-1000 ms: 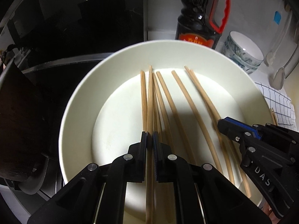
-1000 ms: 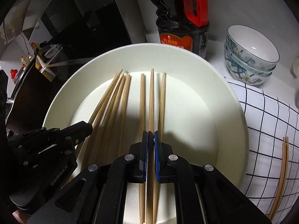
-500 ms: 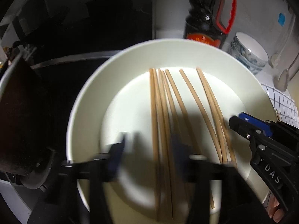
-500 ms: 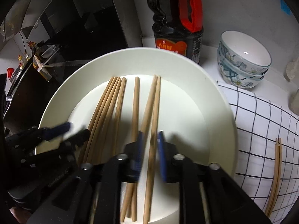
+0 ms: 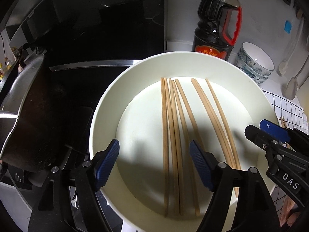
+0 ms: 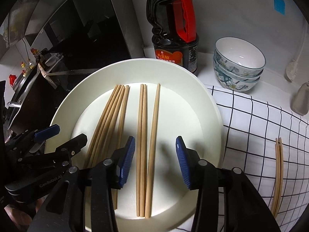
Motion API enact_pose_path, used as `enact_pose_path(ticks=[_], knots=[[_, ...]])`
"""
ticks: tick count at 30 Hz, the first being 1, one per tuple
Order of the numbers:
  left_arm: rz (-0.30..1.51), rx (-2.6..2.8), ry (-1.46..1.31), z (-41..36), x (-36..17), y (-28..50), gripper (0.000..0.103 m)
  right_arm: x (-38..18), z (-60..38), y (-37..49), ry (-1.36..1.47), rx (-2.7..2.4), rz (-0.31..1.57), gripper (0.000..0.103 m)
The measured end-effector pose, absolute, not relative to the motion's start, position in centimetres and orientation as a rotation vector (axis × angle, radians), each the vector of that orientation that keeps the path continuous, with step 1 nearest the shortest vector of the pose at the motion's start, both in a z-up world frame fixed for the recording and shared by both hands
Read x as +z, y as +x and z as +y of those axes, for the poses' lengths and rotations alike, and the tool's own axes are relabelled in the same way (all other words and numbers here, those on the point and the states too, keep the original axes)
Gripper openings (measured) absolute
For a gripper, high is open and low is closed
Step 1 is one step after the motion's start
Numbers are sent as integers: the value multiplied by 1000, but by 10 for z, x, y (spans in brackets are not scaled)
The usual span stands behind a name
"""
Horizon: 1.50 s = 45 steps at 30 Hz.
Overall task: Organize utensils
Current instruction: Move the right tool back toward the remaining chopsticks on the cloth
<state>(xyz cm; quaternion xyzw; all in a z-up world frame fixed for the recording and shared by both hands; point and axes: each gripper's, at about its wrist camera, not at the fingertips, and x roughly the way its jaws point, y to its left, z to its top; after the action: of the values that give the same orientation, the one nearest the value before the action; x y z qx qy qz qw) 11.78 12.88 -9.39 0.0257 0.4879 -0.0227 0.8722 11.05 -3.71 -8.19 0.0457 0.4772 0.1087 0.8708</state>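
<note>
chopsticks on the plate: eight wooden sticks lie loose on the flat of the white plate, roughly parallel, tips toward its far rim. In the right wrist view a fan of five sits toward the plate's left side, a close pair near its middle, and a single stick just right of that pair.
what changed: a second ago each hand-held gripper was pinched shut on a stick over the plate; now both have let go and the sticks rest on the plate on their own.
left hand-held gripper: jaws opening, already wide, holding nothing. It hovers over the plate's near-left part; in its own view several sticks of the left bundle pass below the gap, with no pad pressing on them.
right hand-held gripper: jaws opening, about half apart, holding nothing. It hovers over the plate's near edge, and the pair and the single stick run beneath the gap, untouched.
meaning for the task: the two sticks just carried count as delivered, and both grippers are free for another pickup.
loose chopsticks: at least two more lie on the checked cloth, well to the right of the plate. In my judgement these are the likely next target.
surroundings: a dark sauce bottle stands just behind the plate's far rim, stacked patterned bowls sit behind and right of the plate on the tabletop, and a black stovetop lies to the plate's left.
</note>
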Motion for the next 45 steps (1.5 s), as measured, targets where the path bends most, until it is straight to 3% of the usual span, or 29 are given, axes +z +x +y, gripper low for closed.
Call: enact_pose_path(ticks=[22, 45], knots=[[1003, -37, 4, 94, -71, 58, 87, -56, -93, 35, 95, 203, 944, 56], [937, -298, 50, -71, -53, 10, 94, -79, -279, -57, 142, -83, 973, 59]])
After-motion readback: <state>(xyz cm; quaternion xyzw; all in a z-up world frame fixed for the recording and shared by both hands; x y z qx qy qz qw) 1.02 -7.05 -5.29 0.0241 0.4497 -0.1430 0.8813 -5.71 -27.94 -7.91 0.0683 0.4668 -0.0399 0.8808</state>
